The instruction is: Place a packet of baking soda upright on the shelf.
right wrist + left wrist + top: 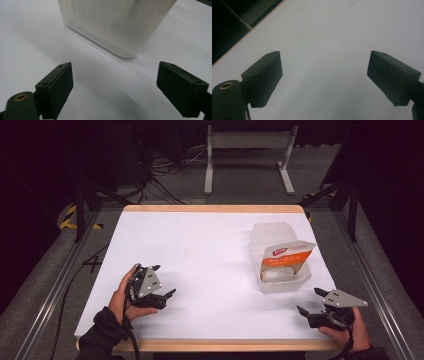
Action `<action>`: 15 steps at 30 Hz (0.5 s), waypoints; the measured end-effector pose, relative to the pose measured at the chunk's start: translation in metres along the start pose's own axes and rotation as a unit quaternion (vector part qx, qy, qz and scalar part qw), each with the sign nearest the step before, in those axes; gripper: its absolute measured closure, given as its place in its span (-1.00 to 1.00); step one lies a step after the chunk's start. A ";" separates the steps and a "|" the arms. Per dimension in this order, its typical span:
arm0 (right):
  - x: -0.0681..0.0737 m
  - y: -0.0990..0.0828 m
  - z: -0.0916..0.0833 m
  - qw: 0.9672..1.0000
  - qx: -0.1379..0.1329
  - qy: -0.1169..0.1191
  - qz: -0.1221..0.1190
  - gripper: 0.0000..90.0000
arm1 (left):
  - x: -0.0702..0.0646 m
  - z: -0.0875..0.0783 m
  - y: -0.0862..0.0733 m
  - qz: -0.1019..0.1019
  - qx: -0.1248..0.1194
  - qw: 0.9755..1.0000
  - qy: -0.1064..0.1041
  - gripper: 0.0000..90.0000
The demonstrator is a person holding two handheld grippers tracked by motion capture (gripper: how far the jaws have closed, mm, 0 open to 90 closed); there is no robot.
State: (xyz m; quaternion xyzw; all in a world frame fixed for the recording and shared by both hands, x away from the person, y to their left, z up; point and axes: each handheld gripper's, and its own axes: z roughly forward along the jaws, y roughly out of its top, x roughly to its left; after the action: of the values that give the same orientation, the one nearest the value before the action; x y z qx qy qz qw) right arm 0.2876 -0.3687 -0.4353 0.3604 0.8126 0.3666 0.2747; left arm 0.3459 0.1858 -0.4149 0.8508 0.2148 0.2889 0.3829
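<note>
A clear plastic container (280, 255) stands on the right half of the white table (200, 260), and an orange and white packet (286, 259) leans inside it. My right gripper (311, 301) rests near the front right corner, just in front of the container, jaws wide open and empty. In the right gripper view the container's frosted wall (117, 25) rises close ahead of my right gripper (115, 87). My left gripper (164, 281) lies at the front left, held by a hand, open and empty. In the left gripper view my left gripper (324, 75) has bare table between its jaws.
The table's wooden edge (215, 208) runs along the back and front. Beyond the table stands a white metal frame (247, 157) on the floor among cables. Metal rails (55, 280) flank both sides. The table's edge (249, 27) shows at upper left in the left gripper view.
</note>
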 end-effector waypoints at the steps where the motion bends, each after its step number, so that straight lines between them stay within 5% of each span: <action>1: 0.000 0.000 0.000 1.000 -0.001 0.000 -0.001 -0.68 | 0.002 -0.003 -0.005 -0.008 -0.003 1.000 -0.001 -0.70; 8: 0.000 0.000 -0.001 1.000 -0.003 -0.005 -0.005 -0.68 | 0.010 -0.018 -0.034 -0.042 0.009 0.999 0.012 -0.73; 12: 0.001 0.000 0.000 1.000 -0.002 -0.007 -0.007 -0.68 | 0.019 -0.033 -0.052 -0.085 0.002 0.996 0.032 -0.76; 15: 0.001 0.001 -0.001 1.000 -0.005 -0.009 -0.010 -0.69 | 0.025 -0.049 -0.067 -0.119 -0.026 0.992 0.039 -0.76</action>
State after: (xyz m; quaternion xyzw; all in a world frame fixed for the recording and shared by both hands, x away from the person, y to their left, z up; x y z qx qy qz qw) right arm 0.2868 -0.3673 -0.4342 0.3544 0.8115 0.3650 0.2874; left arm 0.3228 0.2671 -0.4320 0.7970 0.3218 0.2794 0.4280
